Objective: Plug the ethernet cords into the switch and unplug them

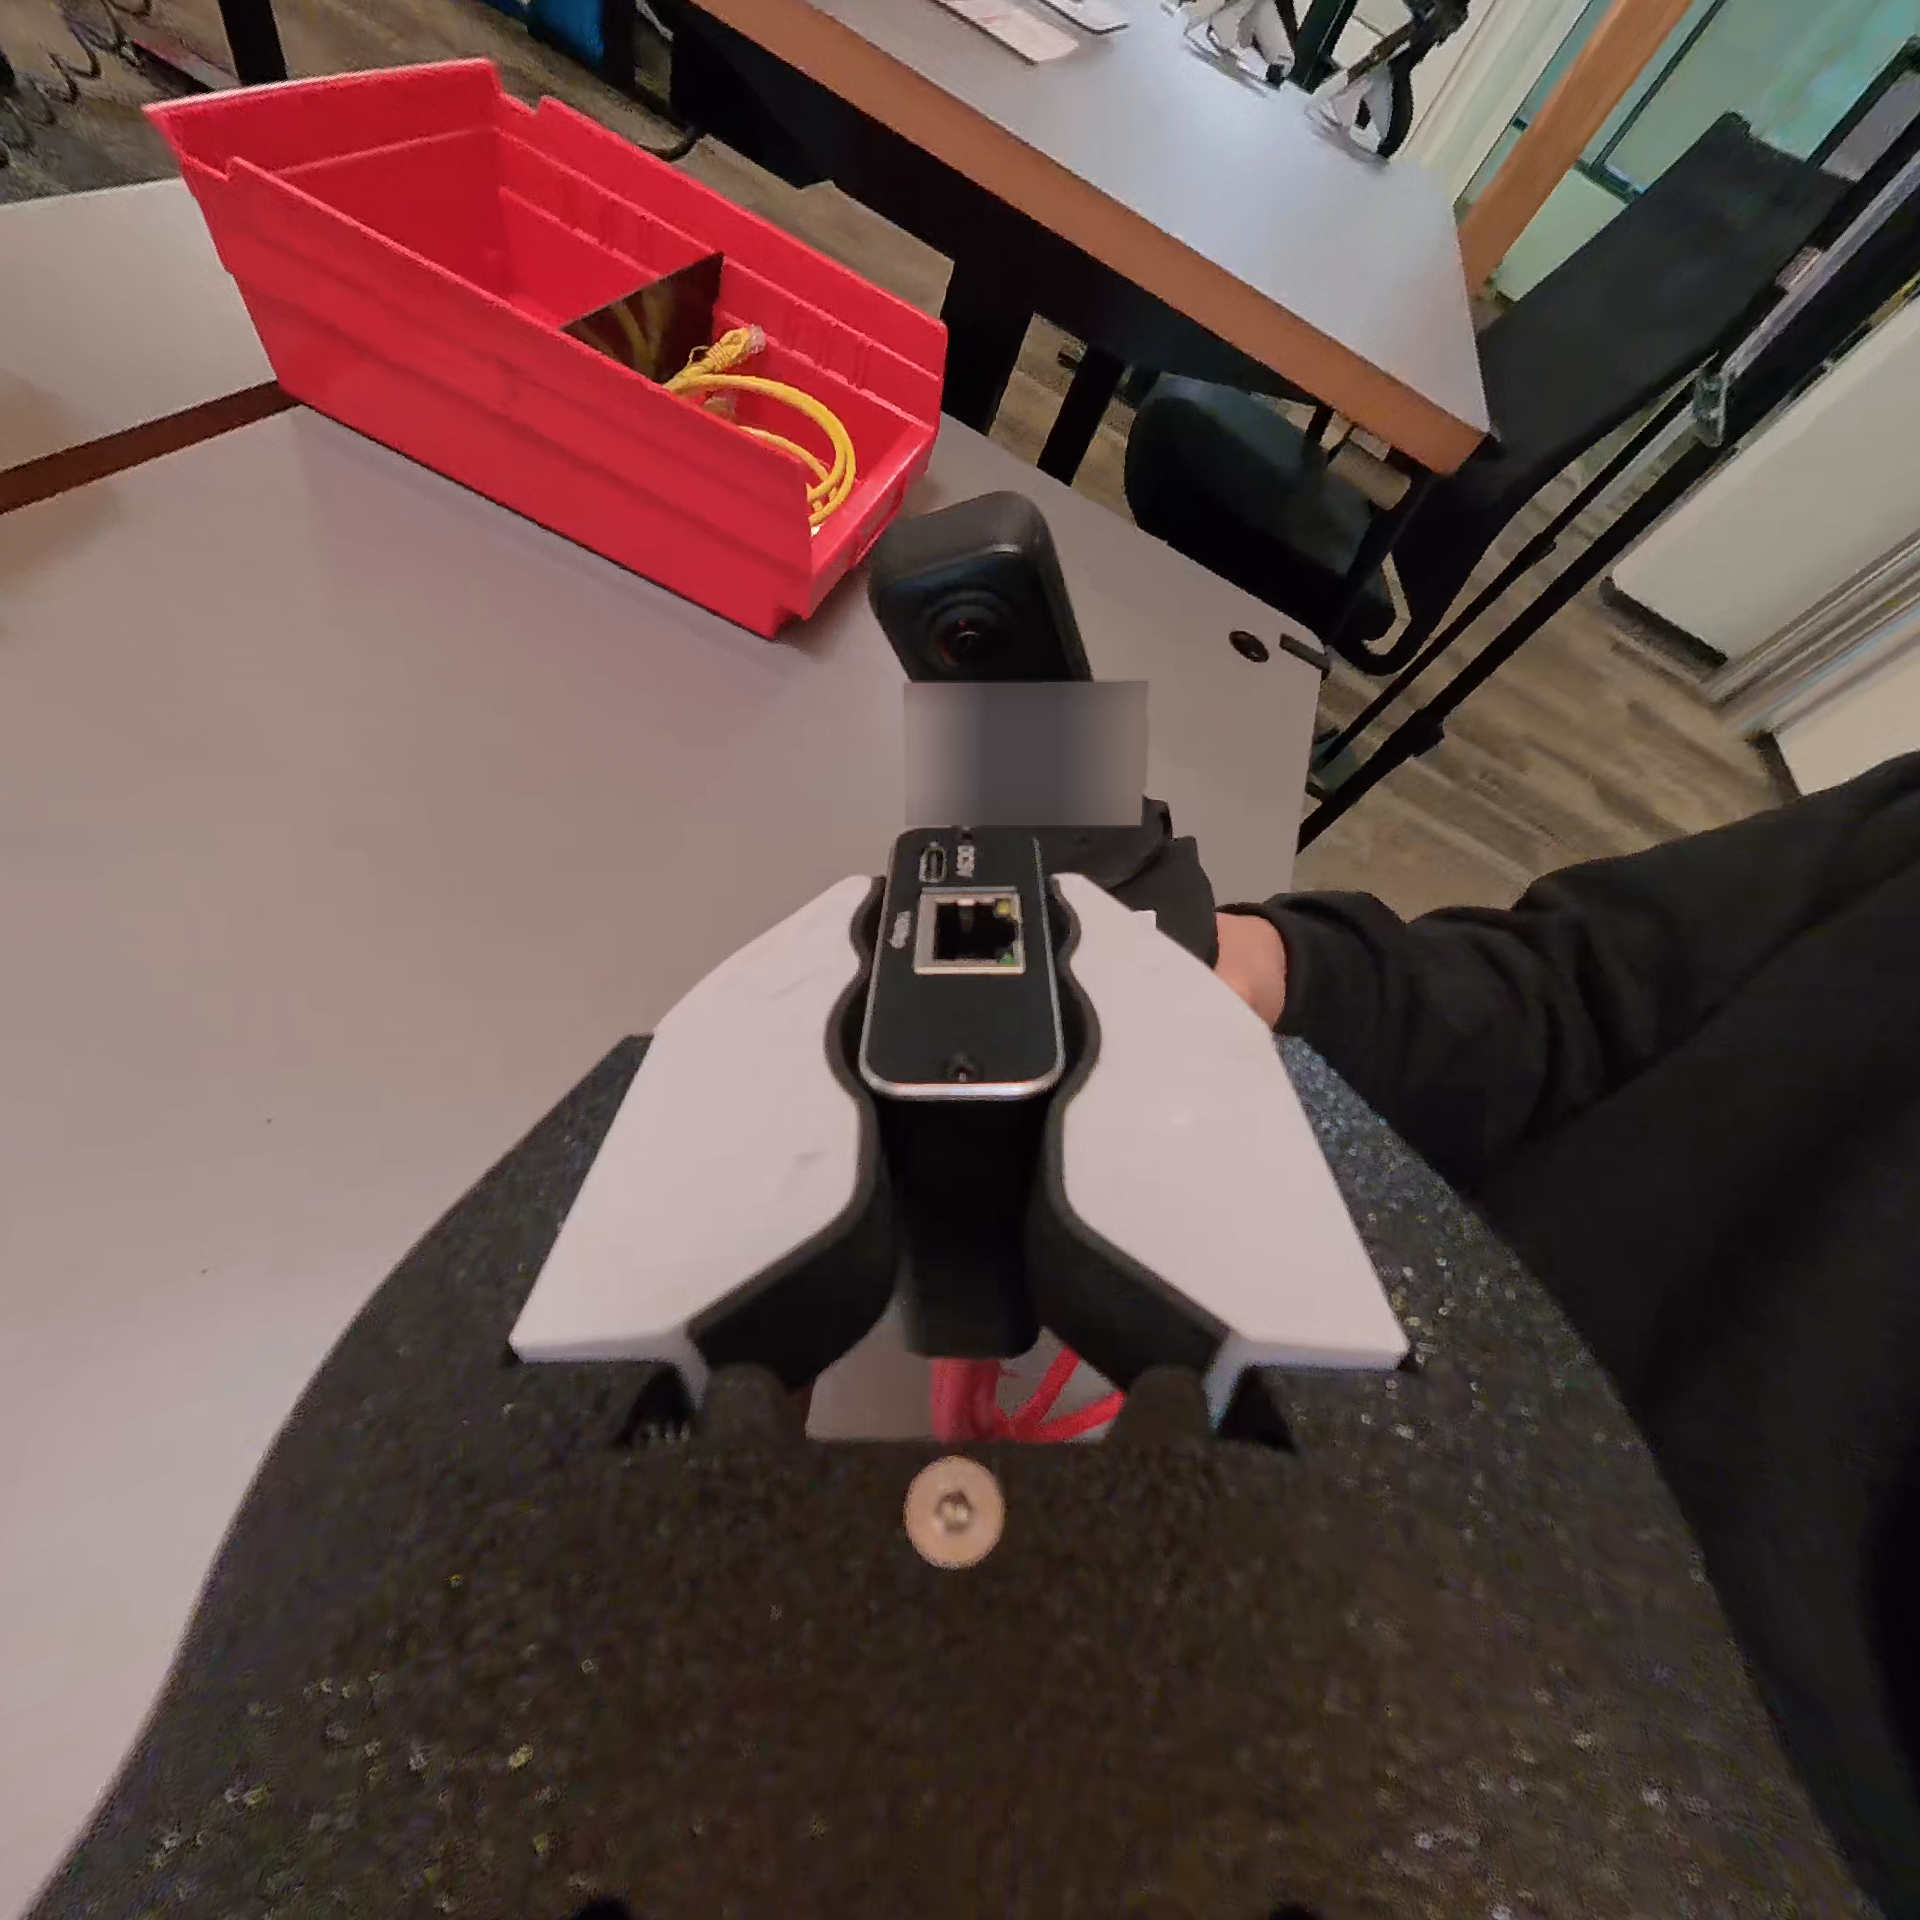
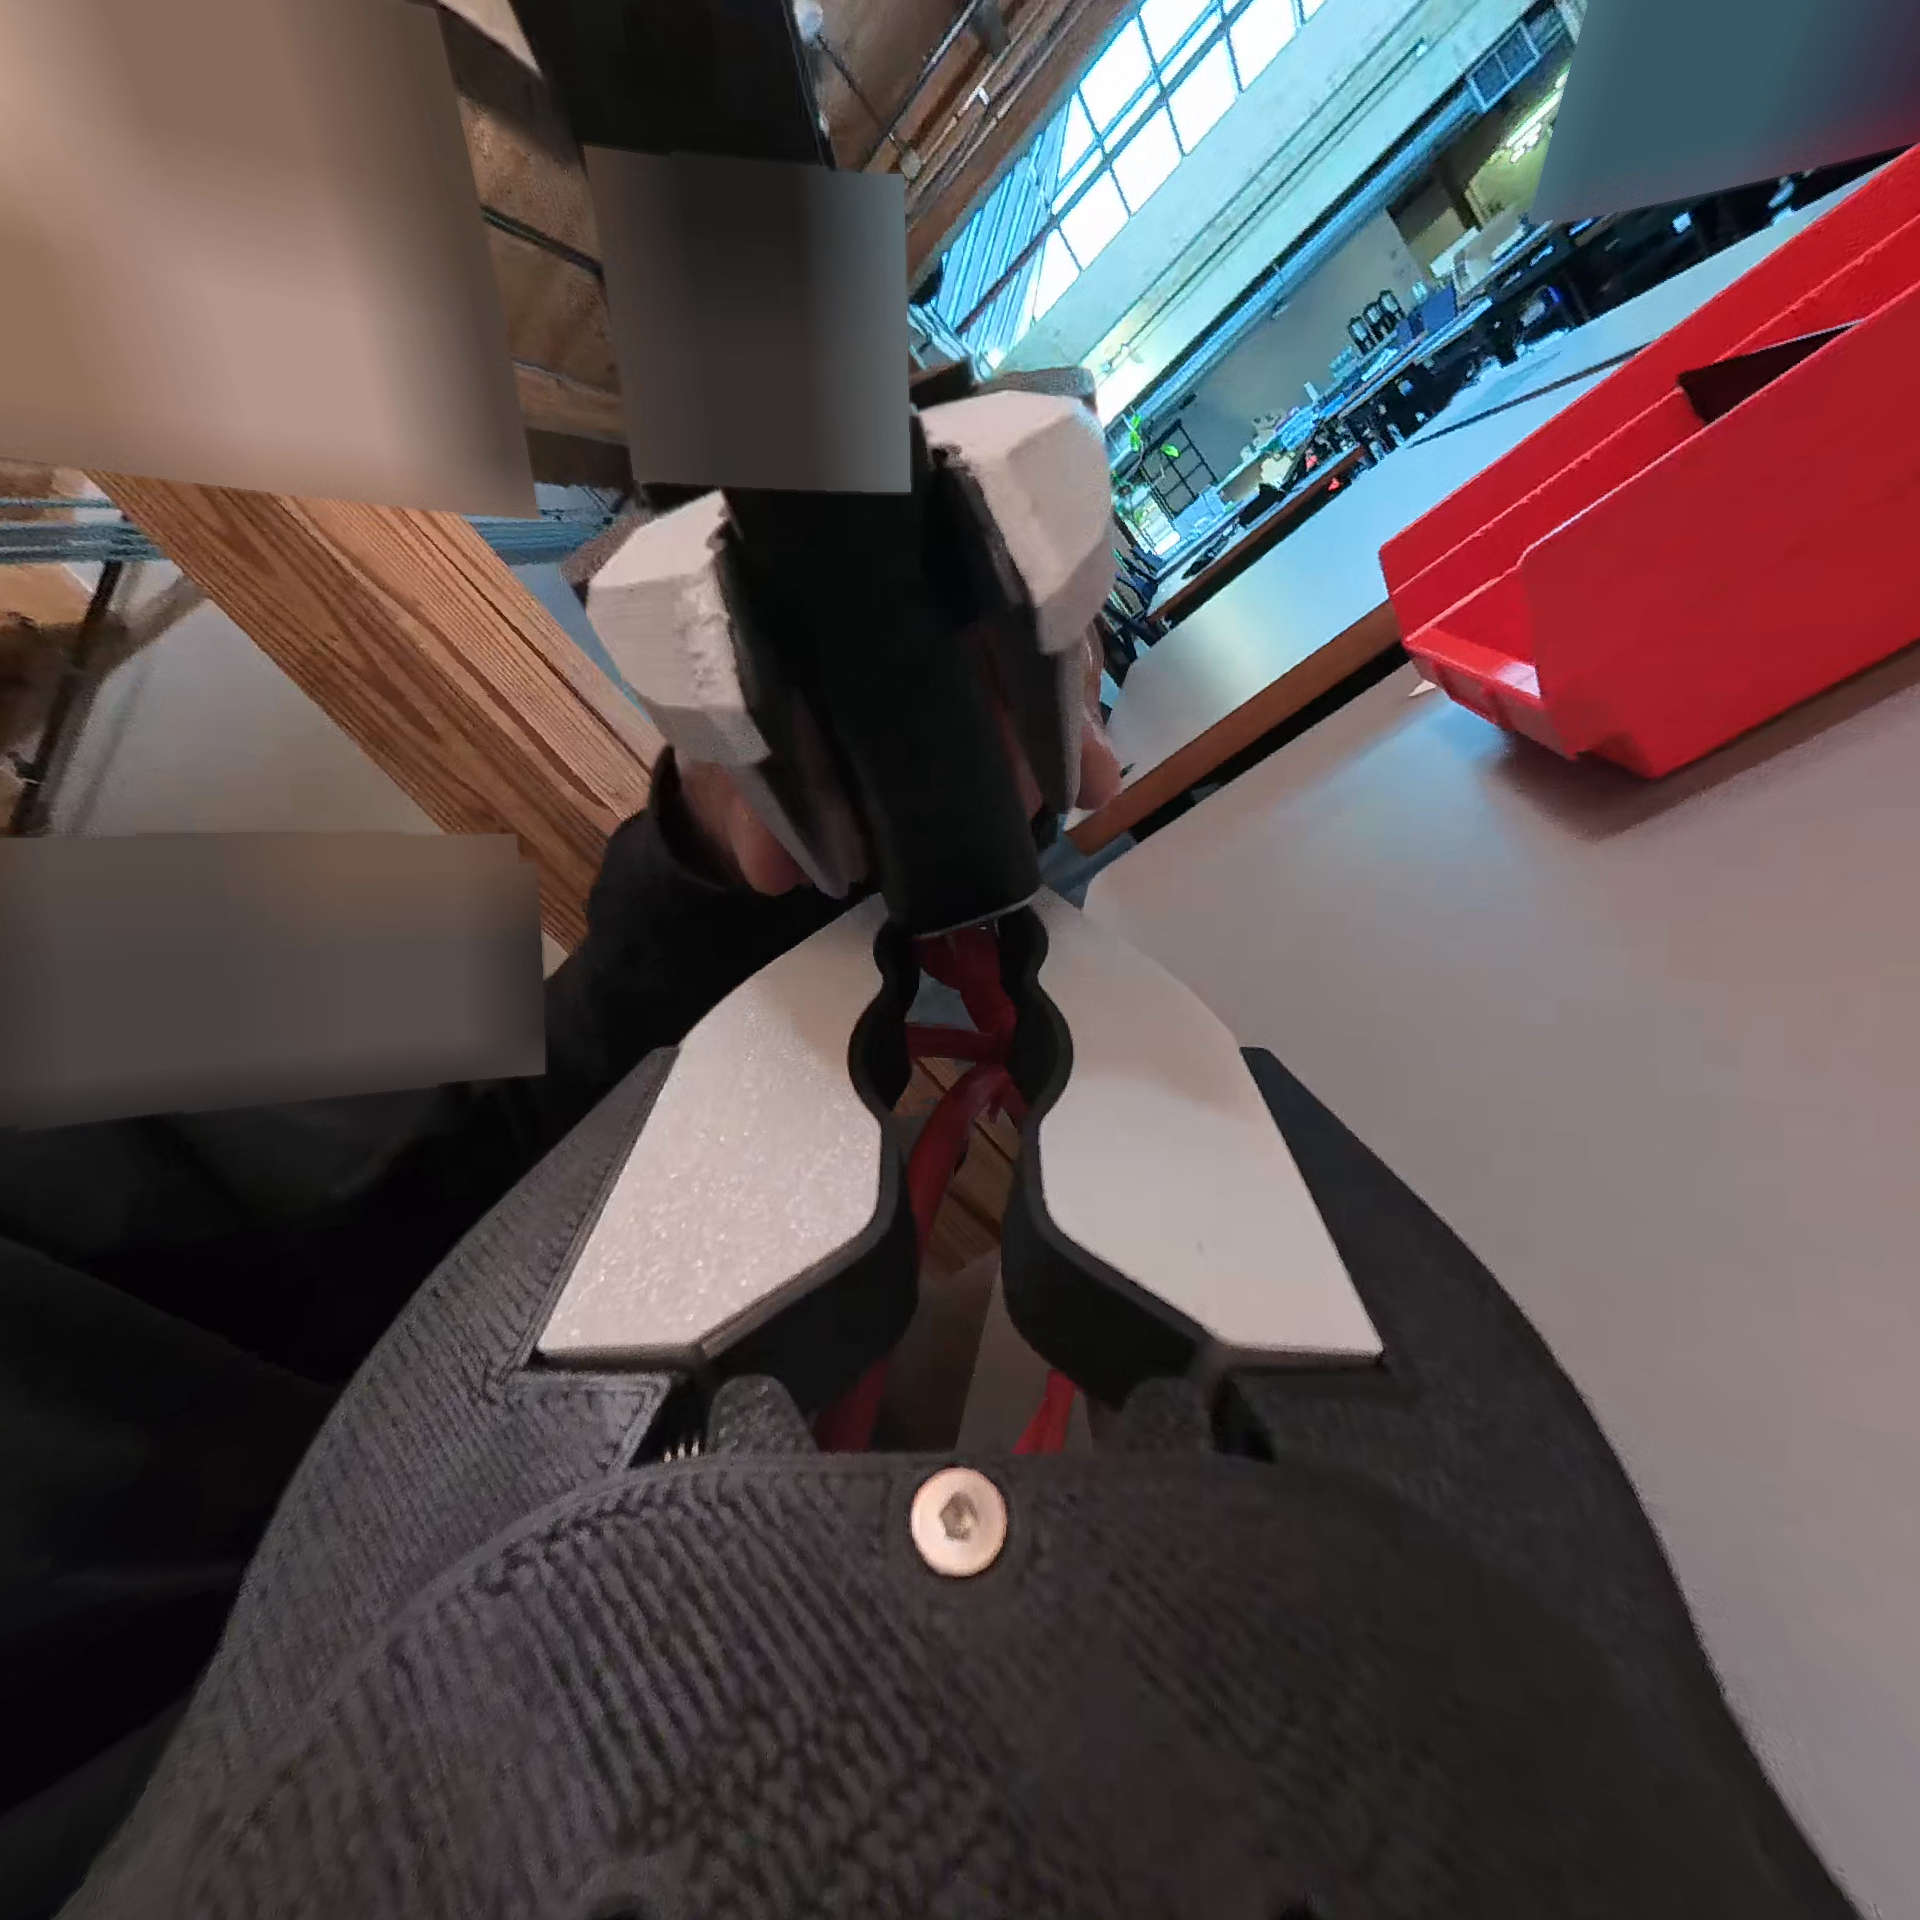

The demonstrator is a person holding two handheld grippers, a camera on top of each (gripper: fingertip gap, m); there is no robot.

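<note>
The left gripper (image 1: pixel 961 977) is clamped on the switch (image 1: pixel 964 987), a small black box held above the desk (image 1: pixel 416 831) with its single open port facing the camera and nothing plugged into it. A red braided cord (image 1: pixel 997 1397) leaves its lower end between the fingers. In the right wrist view, the right gripper (image 2: pixel 961 971) stands with its jaws nearly together around the red braided cord (image 2: pixel 971 1101) just below the switch (image 2: pixel 883 717); whether the pads actually pinch it cannot be determined. The yellow ethernet cords (image 1: pixel 790 426) lie coiled in the red bin (image 1: pixel 436 343) near the desk's far edge, beside a black camera (image 1: pixel 977 592). Risks: pulling the red cord may drag the switch out of the left clamp or twist it, misaligning the port; a skewed plug would jam against the port rim.
</note>
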